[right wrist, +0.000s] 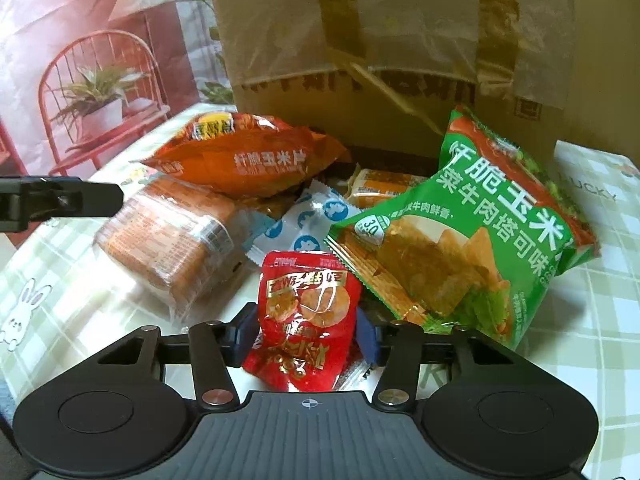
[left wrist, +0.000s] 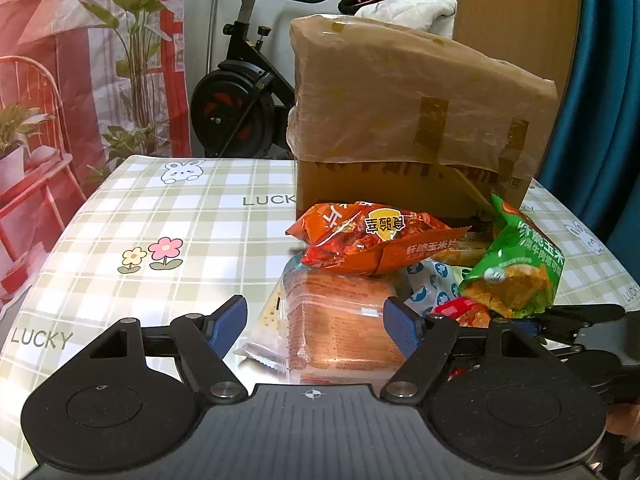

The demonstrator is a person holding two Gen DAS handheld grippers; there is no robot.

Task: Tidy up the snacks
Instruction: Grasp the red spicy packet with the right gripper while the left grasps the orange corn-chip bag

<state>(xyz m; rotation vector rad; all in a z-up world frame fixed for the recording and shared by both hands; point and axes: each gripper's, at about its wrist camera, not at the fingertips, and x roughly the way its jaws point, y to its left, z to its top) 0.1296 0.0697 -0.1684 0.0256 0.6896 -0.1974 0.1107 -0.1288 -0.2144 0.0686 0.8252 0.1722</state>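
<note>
- The right gripper (right wrist: 306, 330) is seen narrowed onto a small red snack packet (right wrist: 306, 312); its blue pads press the packet's 2 sides, so the packet is gripped.
- The left gripper (left wrist: 314, 326) is held wide, with nothing pinched; a clear-wrapped stack of biscuits (left wrist: 344, 320) lies on the table between and just beyond its fingers.
- A pile of snacks is gathered on the checked tablecloth (left wrist: 160, 220) just in front of a cardboard box (left wrist: 400, 184) draped in thin plastic.
- An orange chip bag (left wrist: 372, 236) rests on top of the biscuit stack.
- A green chip bag (right wrist: 460, 224) is propped at the right of the pile, close beside the red packet.
- A white packet with blue prints (right wrist: 304, 220) is lodged in the middle, and a small orange packet (right wrist: 384, 188) lies behind it against the box.
</note>
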